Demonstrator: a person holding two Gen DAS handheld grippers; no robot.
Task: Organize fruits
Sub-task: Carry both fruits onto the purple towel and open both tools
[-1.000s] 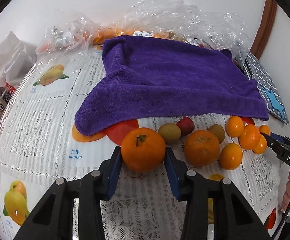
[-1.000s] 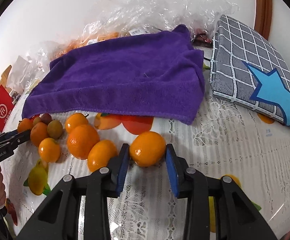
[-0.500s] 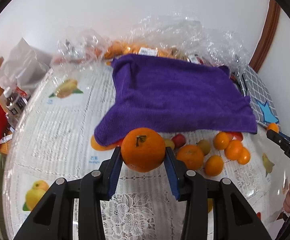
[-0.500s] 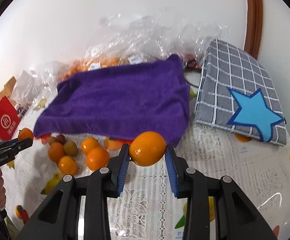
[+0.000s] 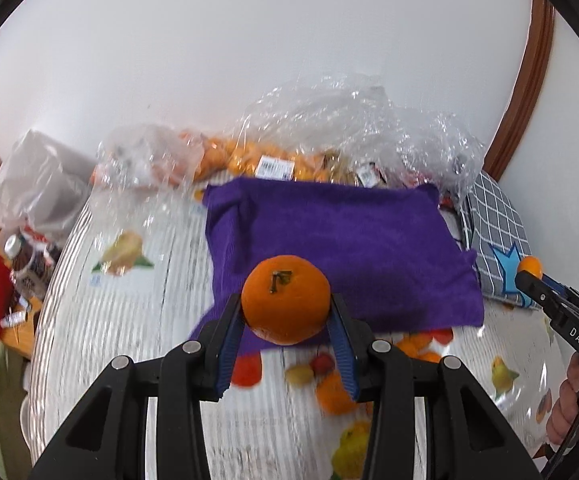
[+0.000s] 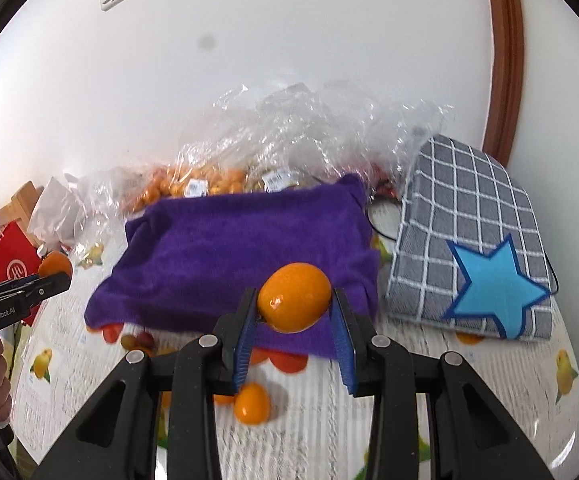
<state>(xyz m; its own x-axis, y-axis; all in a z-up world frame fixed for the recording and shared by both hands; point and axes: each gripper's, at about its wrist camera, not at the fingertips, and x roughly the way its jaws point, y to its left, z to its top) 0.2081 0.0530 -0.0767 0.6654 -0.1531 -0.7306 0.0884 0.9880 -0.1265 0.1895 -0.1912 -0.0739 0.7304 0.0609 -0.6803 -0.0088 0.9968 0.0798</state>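
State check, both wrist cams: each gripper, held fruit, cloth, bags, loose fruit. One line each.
left gripper: shut on stemmed orange
stemmed orange: held clear of the table, stem facing camera
right gripper: shut on smooth orange
smooth orange: held clear of the table
purple cloth: spread flat, nothing on it
plastic bags: crumpled, fruit inside
loose fruit: on table by cloth's near edge

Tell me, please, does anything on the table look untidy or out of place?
Yes. Loose fruits lie scattered on the tablecloth at the near edge of the purple towel, some partly under it. Crumpled plastic bags of fruit are piled behind it.
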